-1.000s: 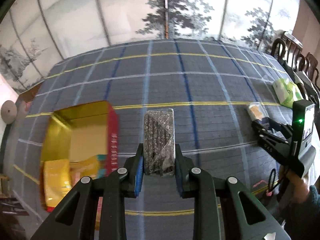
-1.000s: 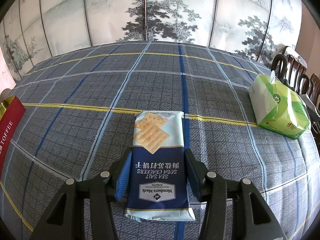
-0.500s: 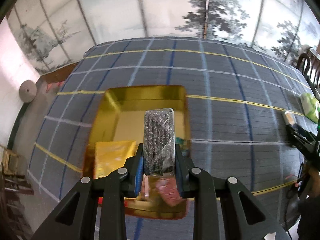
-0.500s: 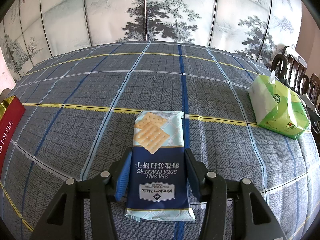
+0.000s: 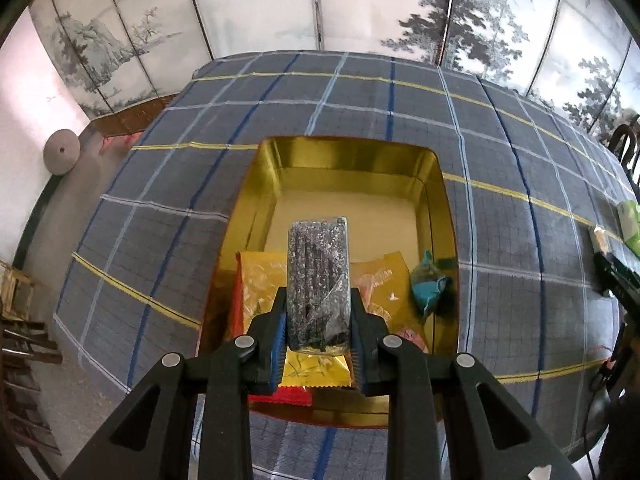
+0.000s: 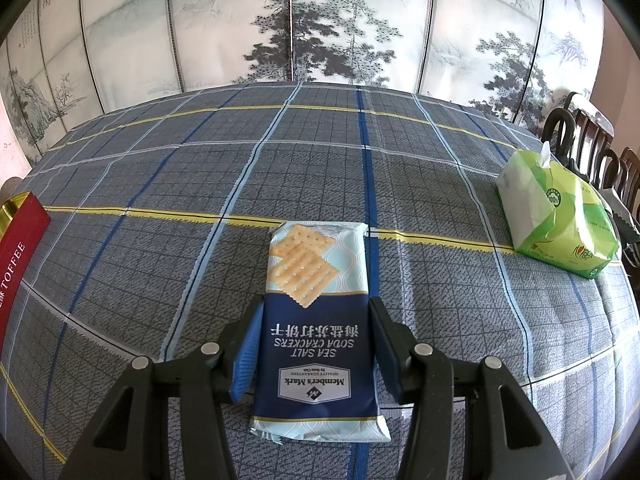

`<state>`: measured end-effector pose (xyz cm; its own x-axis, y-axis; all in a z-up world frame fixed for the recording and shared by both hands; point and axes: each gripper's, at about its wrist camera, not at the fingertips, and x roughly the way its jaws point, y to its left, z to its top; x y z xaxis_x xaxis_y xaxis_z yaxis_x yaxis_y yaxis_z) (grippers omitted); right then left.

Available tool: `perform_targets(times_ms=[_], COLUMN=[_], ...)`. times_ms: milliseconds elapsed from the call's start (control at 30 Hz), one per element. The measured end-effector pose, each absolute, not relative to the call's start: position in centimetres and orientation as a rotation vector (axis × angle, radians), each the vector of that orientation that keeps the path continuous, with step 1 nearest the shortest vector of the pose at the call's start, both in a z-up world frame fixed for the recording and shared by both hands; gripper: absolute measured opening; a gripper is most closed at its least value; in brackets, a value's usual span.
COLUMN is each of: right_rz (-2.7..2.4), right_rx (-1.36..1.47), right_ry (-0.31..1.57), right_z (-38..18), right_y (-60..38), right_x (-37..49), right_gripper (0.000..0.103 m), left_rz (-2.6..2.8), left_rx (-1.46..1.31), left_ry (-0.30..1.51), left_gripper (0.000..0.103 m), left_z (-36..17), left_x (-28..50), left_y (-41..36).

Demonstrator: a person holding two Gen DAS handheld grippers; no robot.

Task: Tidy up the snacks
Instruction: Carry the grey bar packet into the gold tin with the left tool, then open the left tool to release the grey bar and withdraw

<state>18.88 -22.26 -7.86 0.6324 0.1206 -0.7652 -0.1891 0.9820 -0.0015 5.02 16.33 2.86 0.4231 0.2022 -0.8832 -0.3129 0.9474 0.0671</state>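
The left tool point(image 5: 318, 316) is clamped on a clear pack of dark speckled sticks point(image 5: 318, 280), held over the gold tin point(image 5: 436, 184), which holds yellow-orange packets point(image 5: 256, 280) and a teal wrapper point(image 5: 428, 286). The right tool point(image 6: 314, 334) straddles the blue sea-salt cracker pack point(image 6: 316, 320) lying on the table point(image 6: 160, 184); whether it grips, I cannot tell.

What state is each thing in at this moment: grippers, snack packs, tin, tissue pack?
Left gripper: shut on the dark snack pack, over the tin.
Right gripper: shut on the soda cracker pack, which lies flat on the tablecloth.
Gold tin: open, lidless, packets in its near half.
Green tissue pack: on the table, tissue sticking out.
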Motion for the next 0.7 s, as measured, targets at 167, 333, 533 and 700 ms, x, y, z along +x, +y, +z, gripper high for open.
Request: perform_targets(times_ms=[167,333,533,700], right_rz=[0.177,0.177,0.177,0.176], right_rx=[-0.085,-0.085,-0.085,-0.086], right_ry=[0.869,0.869,0.869,0.869], right_z=[-7.9,-7.9,-7.9,-7.9], right_y=[-22.3,-22.2,-22.2,-22.3], right_x=[18.9,18.9,18.9,18.9], right_gripper=[0.052,0.052,0.052,0.051], left_rz=[0.285,0.296,0.296,0.301], left_rx=[-0.096,-0.06,-0.054,-0.046], left_ry=[1.114,1.13,1.134,1.133], left_gripper=[0.023,0.024,0.024,0.024], left_z=[1.7,0.6,-0.2,-0.8], left_x=[5.0,4.9,4.7,4.5], left_y=[15.3,15.0,15.3,15.2])
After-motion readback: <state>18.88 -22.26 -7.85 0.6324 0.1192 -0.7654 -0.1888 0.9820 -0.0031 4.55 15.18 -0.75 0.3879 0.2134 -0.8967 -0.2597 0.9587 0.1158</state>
